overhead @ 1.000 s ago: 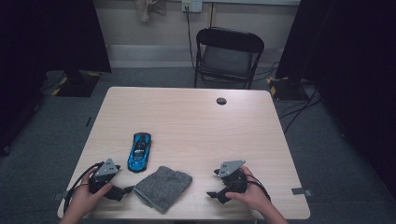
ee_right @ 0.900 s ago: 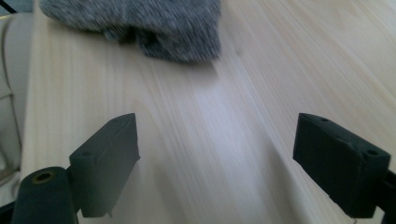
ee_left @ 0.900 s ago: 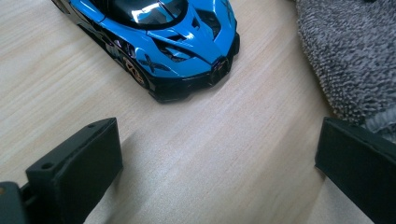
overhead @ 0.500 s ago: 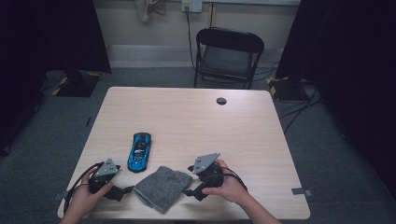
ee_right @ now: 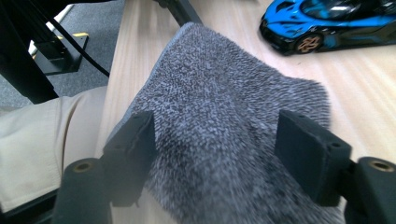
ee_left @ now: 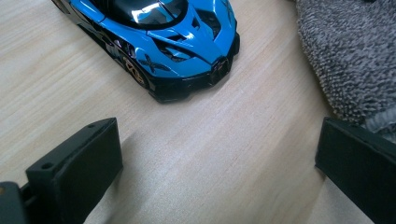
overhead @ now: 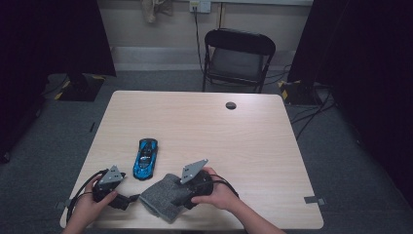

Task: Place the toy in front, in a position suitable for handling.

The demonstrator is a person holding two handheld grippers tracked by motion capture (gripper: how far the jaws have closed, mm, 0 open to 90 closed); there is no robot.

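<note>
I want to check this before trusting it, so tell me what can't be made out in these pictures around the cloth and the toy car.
- Grey cloth: high view, its near right part is hidden under the right gripper and hand.
- Whether the fingers press the cloth: right gripper view, the cloth is blurred there.
- Blue toy car: left gripper view, its rear is cut off by the top edge.
- Small dark disc: high view, too small to identify.

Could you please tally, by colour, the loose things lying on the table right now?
Blue: 1, the toy car
Grey: 1, the folded cloth
Black: 1, the small round disc near the far edge
Total: 3
</note>
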